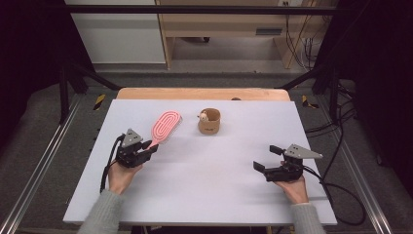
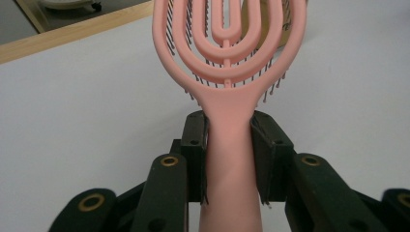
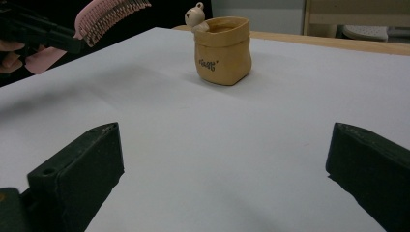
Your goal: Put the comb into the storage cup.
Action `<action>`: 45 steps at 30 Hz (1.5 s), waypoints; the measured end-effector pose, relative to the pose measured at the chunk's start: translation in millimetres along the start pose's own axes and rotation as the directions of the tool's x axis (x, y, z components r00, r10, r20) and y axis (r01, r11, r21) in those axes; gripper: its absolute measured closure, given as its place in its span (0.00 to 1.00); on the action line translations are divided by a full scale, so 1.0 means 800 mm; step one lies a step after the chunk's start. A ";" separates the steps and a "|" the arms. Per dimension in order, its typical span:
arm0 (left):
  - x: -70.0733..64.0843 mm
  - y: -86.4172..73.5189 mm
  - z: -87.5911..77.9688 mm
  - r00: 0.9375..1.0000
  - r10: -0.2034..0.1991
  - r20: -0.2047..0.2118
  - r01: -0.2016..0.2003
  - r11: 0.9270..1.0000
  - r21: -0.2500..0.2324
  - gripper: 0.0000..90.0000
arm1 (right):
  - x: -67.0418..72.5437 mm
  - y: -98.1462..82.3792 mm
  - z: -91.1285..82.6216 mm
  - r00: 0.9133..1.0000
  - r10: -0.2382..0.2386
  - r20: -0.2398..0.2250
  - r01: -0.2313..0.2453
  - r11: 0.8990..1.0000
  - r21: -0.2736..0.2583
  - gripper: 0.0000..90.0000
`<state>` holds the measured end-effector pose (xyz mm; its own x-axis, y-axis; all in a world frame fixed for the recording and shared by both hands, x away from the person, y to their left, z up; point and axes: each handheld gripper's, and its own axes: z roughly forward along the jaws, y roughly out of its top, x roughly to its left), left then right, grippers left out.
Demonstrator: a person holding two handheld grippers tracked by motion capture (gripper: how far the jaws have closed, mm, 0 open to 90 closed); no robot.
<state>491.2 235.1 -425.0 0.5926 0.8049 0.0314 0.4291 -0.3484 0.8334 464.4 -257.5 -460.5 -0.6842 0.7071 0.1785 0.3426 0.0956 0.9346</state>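
Note:
A pink vented hairbrush (image 1: 166, 125) is held off the white table, bristles down, its head pointing toward the far side. My left gripper (image 1: 148, 146) is shut on the brush's handle (image 2: 231, 159), one black pad pressed on each side. A tan pot (image 1: 209, 121) with a small bear figure on its rim stands upright at the table's middle back, right of the brush head. My right gripper (image 1: 267, 157) hovers low at the right front, open and holding nothing. In the right gripper view the pot (image 3: 223, 50) stands ahead, with the brush (image 3: 109, 17) raised at the upper left.
The white tabletop (image 1: 204, 180) spreads between the two grippers. A wooden board edge (image 1: 202, 93) runs along the far side. Black frame bars and cables (image 1: 341, 187) border the table. A pale cabinet stands on the floor beyond.

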 end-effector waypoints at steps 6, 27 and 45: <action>-0.009 0.002 0.001 1.000 0.004 0.017 -0.003 1.000 -0.009 0.76 | 0.001 0.001 0.001 1.000 0.000 -0.006 0.000 1.000 0.002 0.00; -0.044 0.009 0.004 0.999 0.035 0.026 -0.034 0.999 -0.041 0.76 | 0.015 0.008 0.009 0.999 -0.013 -0.030 0.013 1.000 0.000 0.00; -0.063 0.013 0.010 0.999 0.035 0.030 -0.034 0.998 -0.057 0.76 | 0.030 0.016 0.020 0.999 -0.001 -0.045 0.002 1.000 0.006 0.00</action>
<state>470.9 187.2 -422.3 0.6276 0.7773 0.0441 0.3695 -0.3473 0.8619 462.2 -228.0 -449.4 -0.7127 0.6750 0.1908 0.3451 0.1006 0.9332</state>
